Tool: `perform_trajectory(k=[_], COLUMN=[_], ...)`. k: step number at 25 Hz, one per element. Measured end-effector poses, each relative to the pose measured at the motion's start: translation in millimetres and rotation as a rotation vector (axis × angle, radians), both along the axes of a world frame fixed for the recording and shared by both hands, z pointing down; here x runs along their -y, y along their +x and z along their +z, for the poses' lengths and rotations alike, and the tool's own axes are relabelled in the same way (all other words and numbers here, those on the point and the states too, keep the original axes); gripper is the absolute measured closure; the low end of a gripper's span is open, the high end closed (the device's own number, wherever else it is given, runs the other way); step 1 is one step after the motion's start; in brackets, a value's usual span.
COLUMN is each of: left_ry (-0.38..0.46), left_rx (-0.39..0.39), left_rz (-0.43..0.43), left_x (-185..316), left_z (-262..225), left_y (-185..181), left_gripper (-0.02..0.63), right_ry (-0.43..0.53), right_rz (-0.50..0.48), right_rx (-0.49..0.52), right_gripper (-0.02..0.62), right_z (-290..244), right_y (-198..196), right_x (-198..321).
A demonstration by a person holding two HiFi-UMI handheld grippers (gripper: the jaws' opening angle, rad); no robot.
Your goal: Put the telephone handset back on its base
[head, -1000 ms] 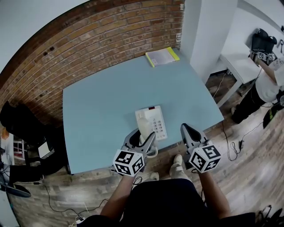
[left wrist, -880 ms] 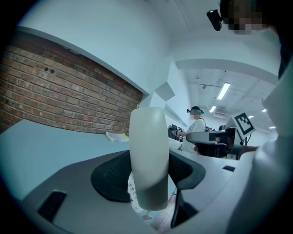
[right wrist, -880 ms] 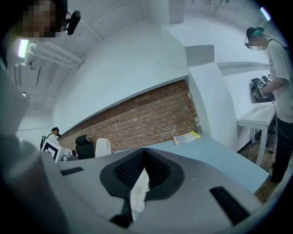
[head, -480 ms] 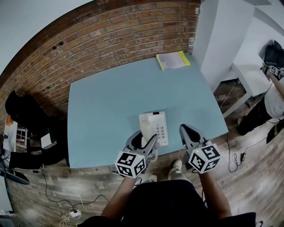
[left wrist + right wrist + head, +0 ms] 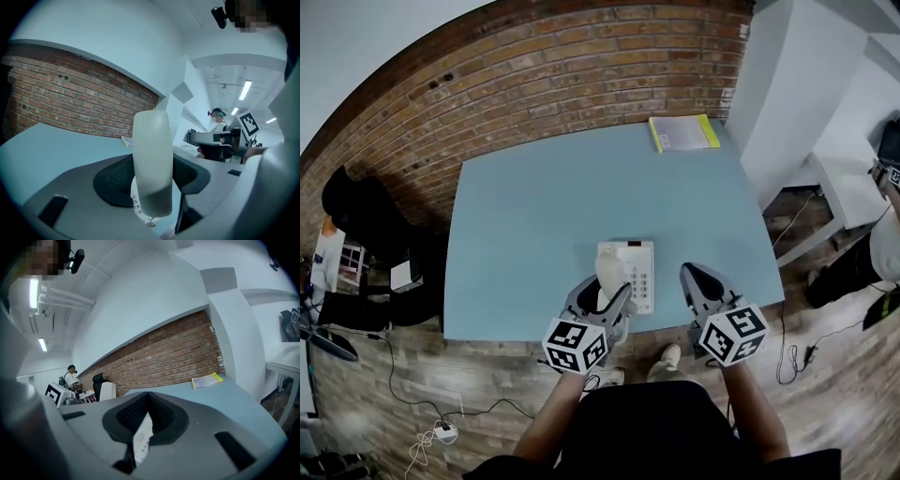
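Over the near edge of the table [image 5: 525, 216], I am pinching the handset [image 5: 151, 159] upright in the left gripper's [image 5: 602, 292] jaws just above its base [image 5: 637, 272], likely to line it up with the cradle. The right gripper [image 5: 697, 279] is hovering beside the base, jaws pressed together, empty.

text: none legible | white telephone base keypad [image 5: 639, 275], frame centre: digits too small | yellow-edged booklet [image 5: 684, 133], upper right: print blurred
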State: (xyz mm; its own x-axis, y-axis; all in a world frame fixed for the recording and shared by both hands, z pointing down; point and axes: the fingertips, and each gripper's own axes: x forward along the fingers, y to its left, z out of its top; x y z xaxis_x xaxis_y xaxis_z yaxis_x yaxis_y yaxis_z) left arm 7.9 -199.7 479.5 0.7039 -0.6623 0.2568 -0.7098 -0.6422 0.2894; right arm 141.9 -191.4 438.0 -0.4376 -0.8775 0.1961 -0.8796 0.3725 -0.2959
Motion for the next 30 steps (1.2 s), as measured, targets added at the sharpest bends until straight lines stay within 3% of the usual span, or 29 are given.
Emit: perform_trajectory(k=[12,30], left_ry=[0.001,-0.049], left_rx=[0.007,0.045], left_rz=[-0.102,-0.241], left_x=[-1.6,5.0], left_z=[6.2,29.2], left_y=[3.9,-24.0], left_gripper=[0.368,0.368], right_ry=[-0.003,-0.031], right_rz=[-0.089,-0.187], right_rx=[0.006,0.000], right_gripper=[0.583,0.583], right_z=[7.0,20.6], right_y=[8.5,-10.9], right_x=[12.1,34.5])
